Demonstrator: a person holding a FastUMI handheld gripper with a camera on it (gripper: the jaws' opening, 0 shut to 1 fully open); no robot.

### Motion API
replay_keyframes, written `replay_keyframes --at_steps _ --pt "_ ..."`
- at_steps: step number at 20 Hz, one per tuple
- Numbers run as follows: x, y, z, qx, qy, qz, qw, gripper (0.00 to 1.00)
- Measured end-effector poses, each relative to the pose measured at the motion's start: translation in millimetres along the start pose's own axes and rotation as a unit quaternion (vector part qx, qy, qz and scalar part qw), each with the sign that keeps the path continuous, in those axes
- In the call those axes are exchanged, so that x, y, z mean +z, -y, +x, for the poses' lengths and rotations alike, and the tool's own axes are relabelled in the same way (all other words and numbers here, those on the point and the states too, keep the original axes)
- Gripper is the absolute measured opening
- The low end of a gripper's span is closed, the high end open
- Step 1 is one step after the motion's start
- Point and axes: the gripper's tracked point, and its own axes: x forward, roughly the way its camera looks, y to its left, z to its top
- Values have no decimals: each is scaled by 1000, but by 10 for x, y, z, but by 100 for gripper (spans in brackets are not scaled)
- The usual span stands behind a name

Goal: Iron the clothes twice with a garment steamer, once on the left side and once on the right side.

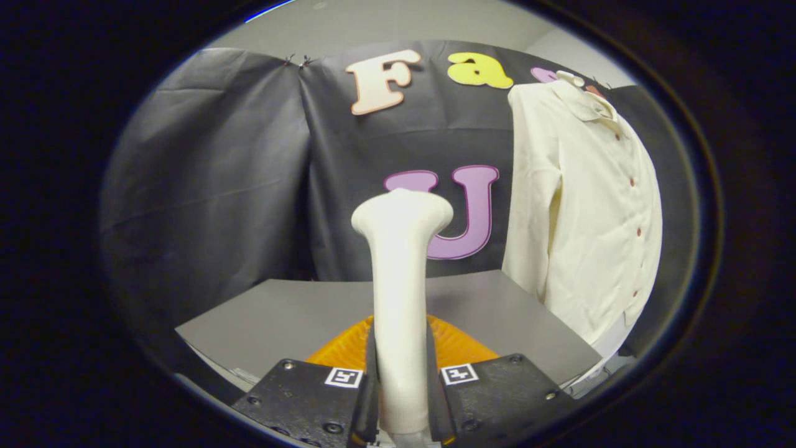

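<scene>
Gripper pose: the gripper (pixel 403 398) sits low over the near edge of the table, its two fingers pointing forward and slightly upward toward the booth wall.
Jaw state: clenched; both fingers (pixel 371 386) press against opposite sides of the cream-white plastic garment steamer handle (pixel 401 280), grasping it.
Steamer location: between the fingers, rising from them well above the table surface.
Steamer long axis: runs straight ahead along the fingers and appears near upright; the flared, rounded head is the far end, the narrow shaft the near end at the finger pads.
Steamer heading: the head points at the black cloth wall, left of the shirt, not at it.
Orange part: a ribbed, translucent orange plastic piece (pixel 460 348) lies just behind the fingers on either side of the shaft; whether it belongs to the steamer cannot be told.
Garment: a cream long-sleeved button-front shirt (pixel 584 211) with dark red buttons hangs upright against the wall, to the right of the steamer and apart from it.
Table: a flat grey tabletop (pixel 298 317) lies beyond the fingers; the shirt's hem hangs at its right edge.
</scene>
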Motion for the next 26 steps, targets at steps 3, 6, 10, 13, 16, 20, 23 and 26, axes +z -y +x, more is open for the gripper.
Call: replay_keyframes --at_steps 3,6,10,13,16,20,23,26 --pt "316 178 -374 11 47 -19 999 31" --pt "605 491 -782 7 84 -27 996 31" --pt "864 1067 -1231 -17 118 -65 991 31" --pt "999 1481 -1389 -30 137 -77 987 30" --pt "1081 1808 -1347 -40 145 -79 986 30" --pt "1120 2177 -1139 -49 152 -60 985 30" --pt "1030 2368 -910 -46 148 -34 987 31" --pt "1004 2535 -657 -46 147 -19 988 31"
